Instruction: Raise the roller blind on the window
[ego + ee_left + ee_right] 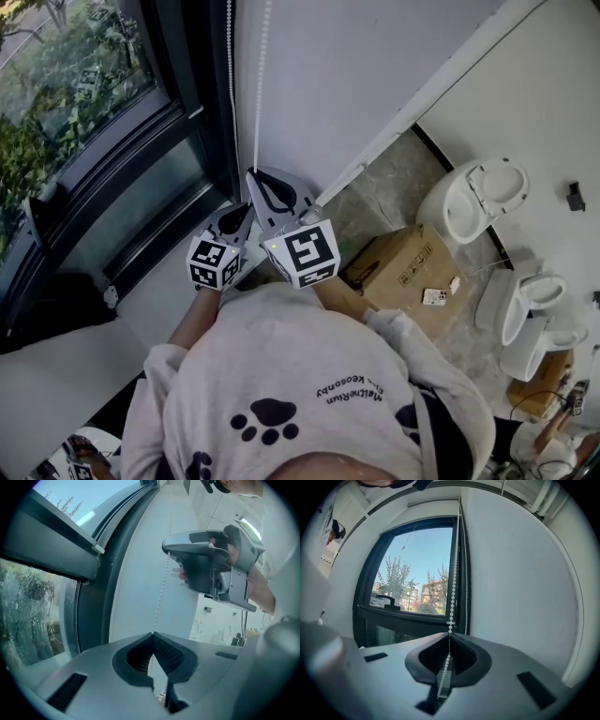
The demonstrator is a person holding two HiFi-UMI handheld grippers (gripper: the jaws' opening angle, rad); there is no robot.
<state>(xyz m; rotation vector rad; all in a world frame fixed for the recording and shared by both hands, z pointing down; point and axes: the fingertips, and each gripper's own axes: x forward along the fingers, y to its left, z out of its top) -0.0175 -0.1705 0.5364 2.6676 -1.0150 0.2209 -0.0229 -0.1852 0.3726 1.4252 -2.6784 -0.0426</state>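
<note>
Right gripper, grey, two-jaw, hand-held: jaws clenched on the white bead chain, which passes between the black pads and comes out below them. Left gripper, same make: jaws closed to a seam. The chain comes down to meet the tip of that seam, so I judge it pinched there too, lower on the same strand, though no bead shows between the pads. Head view: left gripper sits nearer the person, and right gripper is just beyond it and higher. Both are against the white wall beside the dark-framed window. A second strand hangs free, just beside the held one. Progress, as a judgement: the glass in the right gripper view shows sky, trees and a building with no blind fabric across it, so the blind looks largely up already. What is left is any last pull, then letting go of the chain. Not resolved: the roller tube and the blind's bottom edge appear in no view. The head view cuts the chain off at the top edge. The bottom of the chain loop is hidden behind the grippers. Contact inside the left pads cannot be confirmed.
</note>
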